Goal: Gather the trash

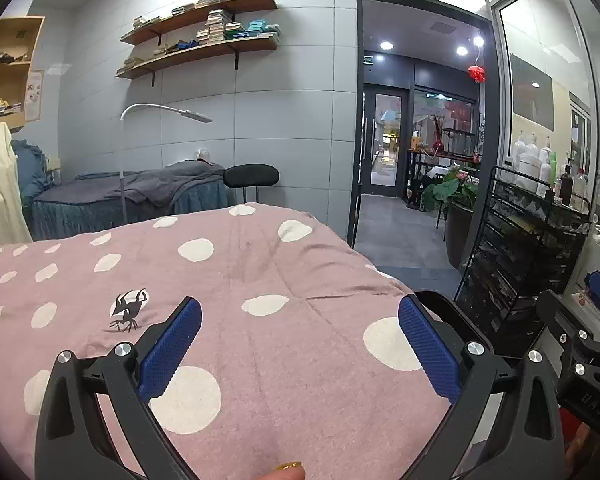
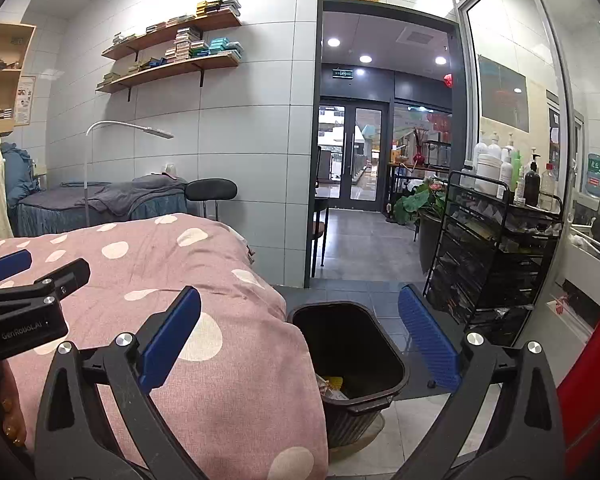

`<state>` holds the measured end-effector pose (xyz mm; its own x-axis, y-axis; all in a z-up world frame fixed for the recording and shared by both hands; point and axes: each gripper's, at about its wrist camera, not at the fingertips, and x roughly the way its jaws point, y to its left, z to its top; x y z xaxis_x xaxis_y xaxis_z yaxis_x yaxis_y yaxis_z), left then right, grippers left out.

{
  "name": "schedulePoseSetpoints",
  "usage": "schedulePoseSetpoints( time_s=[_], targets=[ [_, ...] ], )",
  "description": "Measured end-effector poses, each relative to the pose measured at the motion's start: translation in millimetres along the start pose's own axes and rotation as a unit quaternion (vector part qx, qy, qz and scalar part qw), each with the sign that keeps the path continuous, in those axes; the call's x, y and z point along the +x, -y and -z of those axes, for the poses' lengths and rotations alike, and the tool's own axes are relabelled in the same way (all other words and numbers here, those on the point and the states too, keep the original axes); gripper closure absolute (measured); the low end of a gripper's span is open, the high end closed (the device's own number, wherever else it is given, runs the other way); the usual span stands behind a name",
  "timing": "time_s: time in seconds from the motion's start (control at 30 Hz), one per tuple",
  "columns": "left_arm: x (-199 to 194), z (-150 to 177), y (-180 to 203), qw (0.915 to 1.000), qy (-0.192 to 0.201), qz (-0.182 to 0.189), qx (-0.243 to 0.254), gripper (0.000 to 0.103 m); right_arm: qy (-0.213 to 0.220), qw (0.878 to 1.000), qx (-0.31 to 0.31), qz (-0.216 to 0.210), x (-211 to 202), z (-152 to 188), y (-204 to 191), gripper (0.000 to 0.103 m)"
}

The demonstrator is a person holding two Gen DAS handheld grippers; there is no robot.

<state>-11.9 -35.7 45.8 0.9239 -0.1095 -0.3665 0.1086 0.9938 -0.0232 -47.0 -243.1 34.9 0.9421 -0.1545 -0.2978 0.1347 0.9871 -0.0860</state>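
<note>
A black trash bin stands on the floor beside the bed's corner, with some yellow and pale scraps inside. My right gripper is open and empty, hovering above the bin and the bed's edge. My left gripper is open and empty over the pink dotted bed cover. A small black-and-white scrap lies on the cover, just left of the left fingertip. The left gripper also shows in the right wrist view at the left edge.
A black wire cart with bottles on top stands to the right of the bin. An open doorway leads to a hall ahead. A second bed with grey covers, a floor lamp and a black stool stand behind.
</note>
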Motion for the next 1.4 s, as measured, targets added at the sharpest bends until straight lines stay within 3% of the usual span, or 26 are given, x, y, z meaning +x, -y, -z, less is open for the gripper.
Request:
schedulePoseSetpoints(
  time_s=[1.4],
  targets=[
    [0.4, 1.3, 1.8, 0.9999, -0.005, 0.011, -0.001, 0.006, -0.008, 1.000, 0.011, 0.001, 3.2, 1.9, -1.8, 0.006]
  ],
)
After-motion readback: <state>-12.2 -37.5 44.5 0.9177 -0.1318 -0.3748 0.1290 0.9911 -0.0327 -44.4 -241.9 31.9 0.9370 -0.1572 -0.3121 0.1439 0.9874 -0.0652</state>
